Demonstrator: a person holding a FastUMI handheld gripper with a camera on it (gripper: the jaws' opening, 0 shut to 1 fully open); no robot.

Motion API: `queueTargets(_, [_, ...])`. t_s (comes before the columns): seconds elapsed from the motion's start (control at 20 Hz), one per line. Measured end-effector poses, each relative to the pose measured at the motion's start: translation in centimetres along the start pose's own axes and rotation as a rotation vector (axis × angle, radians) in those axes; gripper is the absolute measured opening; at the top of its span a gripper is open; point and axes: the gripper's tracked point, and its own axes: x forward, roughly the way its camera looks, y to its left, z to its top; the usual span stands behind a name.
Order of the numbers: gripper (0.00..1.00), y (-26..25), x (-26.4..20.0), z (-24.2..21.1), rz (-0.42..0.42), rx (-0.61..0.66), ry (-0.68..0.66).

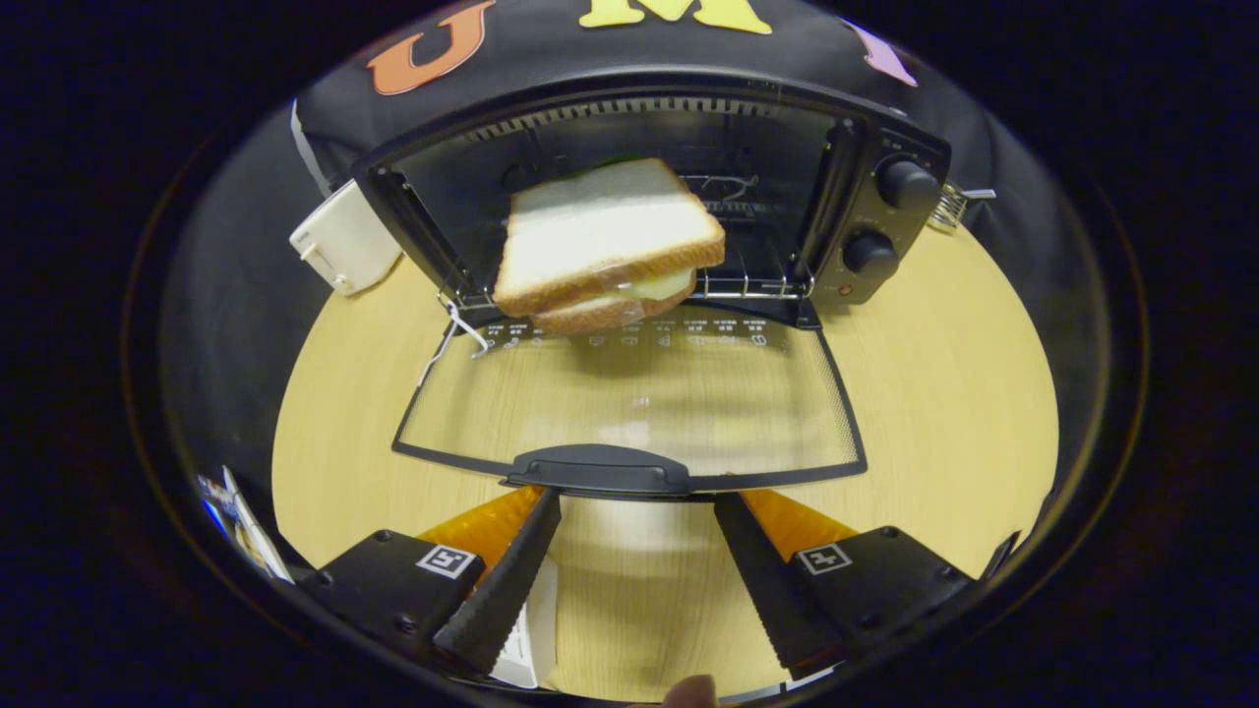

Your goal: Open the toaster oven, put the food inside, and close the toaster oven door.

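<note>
Sandwich (608, 246) sits at the oven (649, 197) mouth, fingers apart w/ nothing held; next you lift the door (629, 413) by its handle (598, 470) just ahead.

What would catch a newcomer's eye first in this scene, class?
A blurred white-bread sandwich with a pale filling sits at the mouth of the black toaster oven, well beyond the tool. The oven's glass door lies folded down flat over the pale wooden table, its dark handle just ahead of the open, empty fingers.
</note>
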Motion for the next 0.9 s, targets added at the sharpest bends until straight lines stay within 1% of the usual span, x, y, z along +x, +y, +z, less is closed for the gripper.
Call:
queueTargets(0.4, [1.00,0.6,-4.2,3.4,0.024,0.013,-0.135])
queueTargets(0.9, [1.00,1.7,-8.7,10.1,0.007,0.030,-0.333])
